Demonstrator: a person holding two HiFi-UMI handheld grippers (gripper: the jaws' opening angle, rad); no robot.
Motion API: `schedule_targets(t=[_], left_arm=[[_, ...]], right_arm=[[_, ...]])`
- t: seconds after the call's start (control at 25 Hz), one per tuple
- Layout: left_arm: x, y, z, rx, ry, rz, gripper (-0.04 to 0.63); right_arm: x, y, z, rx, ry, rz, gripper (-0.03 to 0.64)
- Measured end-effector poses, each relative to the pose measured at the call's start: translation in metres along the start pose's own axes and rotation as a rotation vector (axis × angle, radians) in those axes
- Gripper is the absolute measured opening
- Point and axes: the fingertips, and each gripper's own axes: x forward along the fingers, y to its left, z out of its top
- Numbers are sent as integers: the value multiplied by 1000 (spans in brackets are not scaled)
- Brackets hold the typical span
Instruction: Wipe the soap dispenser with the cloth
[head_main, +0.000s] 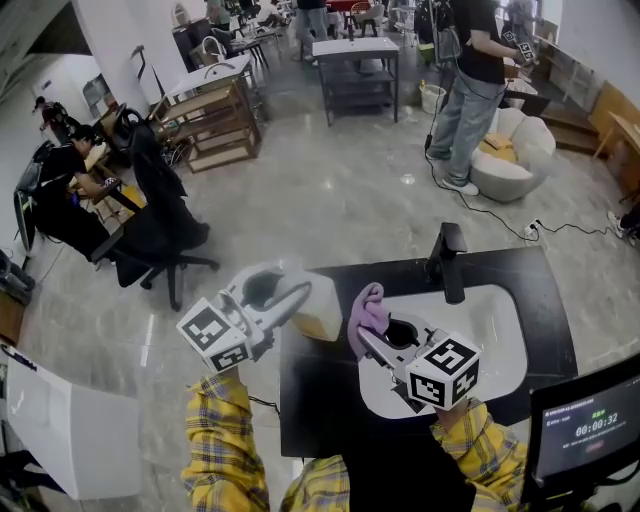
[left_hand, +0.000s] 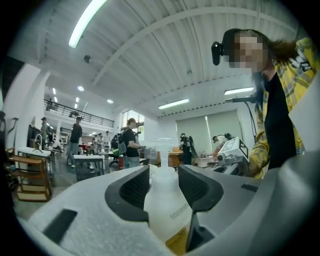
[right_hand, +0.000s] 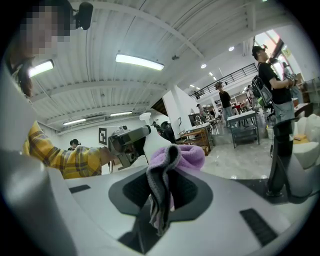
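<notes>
Soap dispenser (head_main: 312, 312): in the head view it is held off the front-left corner of the black counter (head_main: 310, 400) by the left gripper (head_main: 296, 296). The cloth (head_main: 368, 308) is just to its right, bunched at the tip of the right gripper (head_main: 370, 336) over the white sink (head_main: 500, 300). Whether cloth and bottle touch cannot be settled from above. Left gripper view: the jaws are closed against both sides of the dispenser's clear body, with neck and pump standing upright between them and yellow liquid low in the bottle. The right gripper shows off to the right. Right gripper view: the jaws pinch a fold of the purple cloth, which rises above the pads, and the dispenser stands beyond it, up and to the left. Judgement: the right hand is the one to travel, leftward, then stroke along the bottle's upright axis.
</notes>
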Motion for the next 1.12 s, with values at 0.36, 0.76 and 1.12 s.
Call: schedule_targets(t=[0.36,0.76,1.12], left_arm=[[-1,1,5,29,102,455,161],[-3,2,3,-16,158,493,152],[-5,1,0,-32,94,282,150]], right_arm=[[10,11,4,-3,-1,35,80],[9,24,12,-52,-13,70,80],[0,29,21,-76,-31,100,80]])
